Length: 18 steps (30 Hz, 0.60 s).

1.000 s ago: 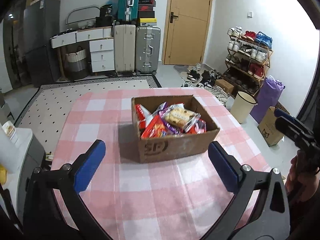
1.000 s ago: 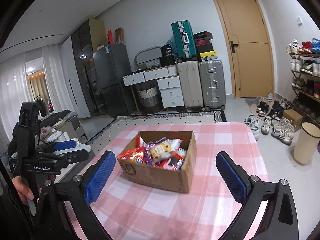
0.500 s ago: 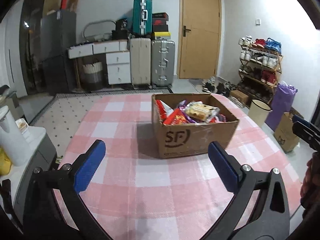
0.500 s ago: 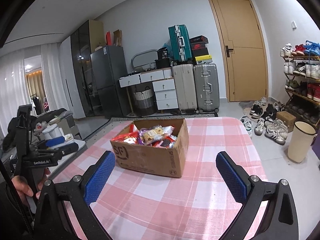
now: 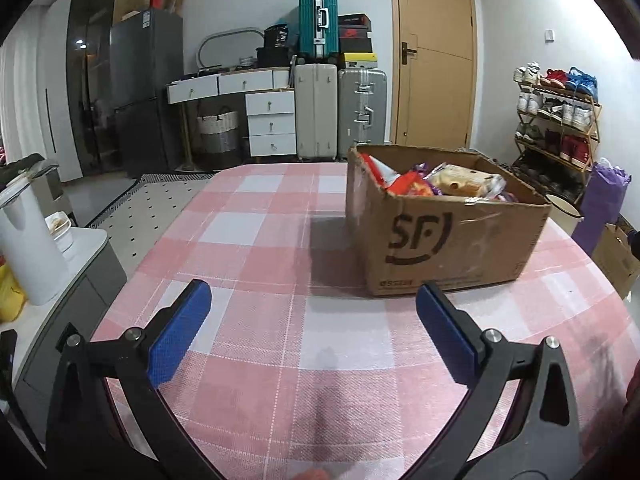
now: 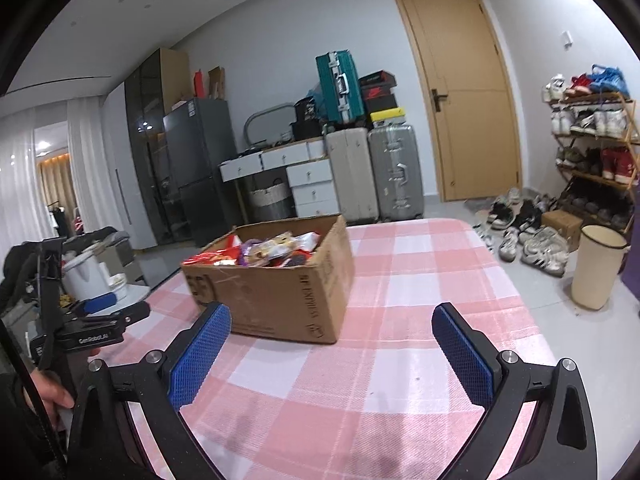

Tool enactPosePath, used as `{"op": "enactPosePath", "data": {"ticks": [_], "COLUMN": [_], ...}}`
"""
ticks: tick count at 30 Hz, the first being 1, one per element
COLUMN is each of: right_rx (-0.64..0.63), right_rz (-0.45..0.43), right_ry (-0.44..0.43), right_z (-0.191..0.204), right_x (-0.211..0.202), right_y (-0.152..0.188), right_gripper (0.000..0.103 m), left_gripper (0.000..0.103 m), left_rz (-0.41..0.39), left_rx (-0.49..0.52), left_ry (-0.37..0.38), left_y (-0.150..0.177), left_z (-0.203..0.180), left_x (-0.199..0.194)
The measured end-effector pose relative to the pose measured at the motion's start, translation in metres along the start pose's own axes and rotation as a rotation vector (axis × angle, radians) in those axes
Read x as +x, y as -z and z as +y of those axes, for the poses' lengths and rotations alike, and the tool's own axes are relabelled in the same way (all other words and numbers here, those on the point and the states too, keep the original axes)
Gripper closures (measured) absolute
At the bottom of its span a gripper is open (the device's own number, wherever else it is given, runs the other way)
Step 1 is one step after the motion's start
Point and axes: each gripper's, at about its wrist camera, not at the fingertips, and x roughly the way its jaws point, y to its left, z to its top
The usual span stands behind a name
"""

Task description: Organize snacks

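Observation:
A brown cardboard box (image 5: 448,236) printed "SF" stands on the pink checked tablecloth (image 5: 260,240), filled with several snack packets (image 5: 452,180) in red, purple and clear wrappers. My left gripper (image 5: 316,320) hovers low over the cloth, short of the box and to its left, open and holding nothing. In the right wrist view the same box (image 6: 280,288) with its snacks (image 6: 272,252) sits ahead and left. My right gripper (image 6: 332,340) is open and bare, just off the box's near right corner. The left gripper (image 6: 116,310) shows at the far left, held by a hand.
A white kettle (image 5: 24,240) and a bowl stand on a low cabinet left of the table. Suitcases (image 5: 340,112), white drawers and a fridge line the back wall beside a wooden door. A shoe rack (image 6: 592,148), loose shoes and a cream bin (image 6: 596,264) sit to the right.
Both grippers have dropped lower toward the table, so the box now appears side-on instead of from above. The left one also swung left. Both stayed open.

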Motion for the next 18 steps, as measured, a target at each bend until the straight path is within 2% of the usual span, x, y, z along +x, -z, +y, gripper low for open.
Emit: {"op": "enactPosePath", "data": {"ticks": [7,12,18], "right_rx": [-0.099,-0.085,-0.070], "right_rz": [0.007,0.001,-0.012], "right_ry": [0.023,0.021,0.021], "right_z": [0.012,0.009,0.005], "right_x": [0.013,0.012,0.009], "right_y": [0.011,0.013,0.014], "right_gripper": [0.001,0.001,0.000], "left_gripper": [0.001,0.001,0.001], "left_rz": [-0.053,-0.102,-0.120], "left_rx": [0.010,0.023,0.031], "left_ry": [-0.012,-0.024,-0.026], "left_y": [0.009,0.009,0.010], "left_z": [-0.001,-0.005,-0.006], "left_x": [0.003,-0.004,-0.005]}}
